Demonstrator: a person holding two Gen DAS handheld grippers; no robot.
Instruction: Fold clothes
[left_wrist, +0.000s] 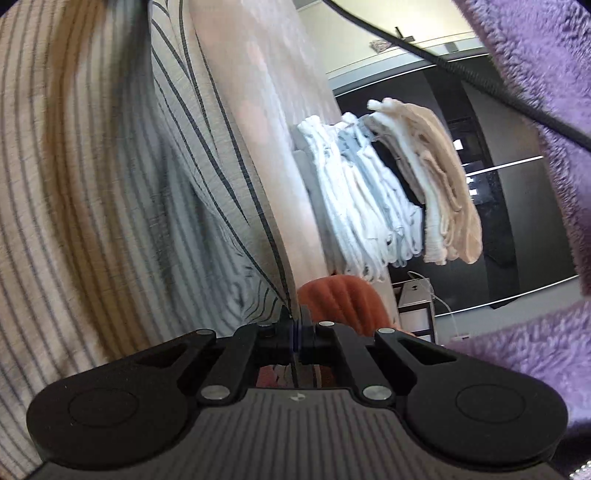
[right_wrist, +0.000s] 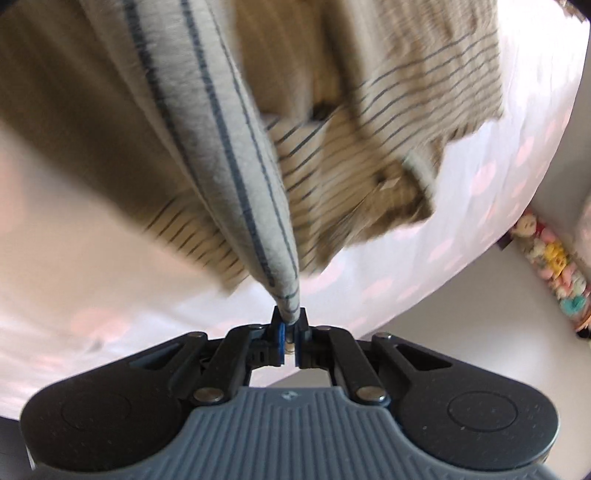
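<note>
A beige shirt with thin dark stripes fills the left of the left wrist view, lifted and stretched. My left gripper is shut on its edge. In the right wrist view the same striped shirt hangs taut from my right gripper, which is shut on a corner of it. The rest of the shirt drapes in blurred folds over the bed.
The bed has a white sheet with pink spots. A stack of folded white and beige clothes lies on it. An orange item sits behind the left gripper. A purple fleece sleeve and black cable cross the right. Plush toys line the floor.
</note>
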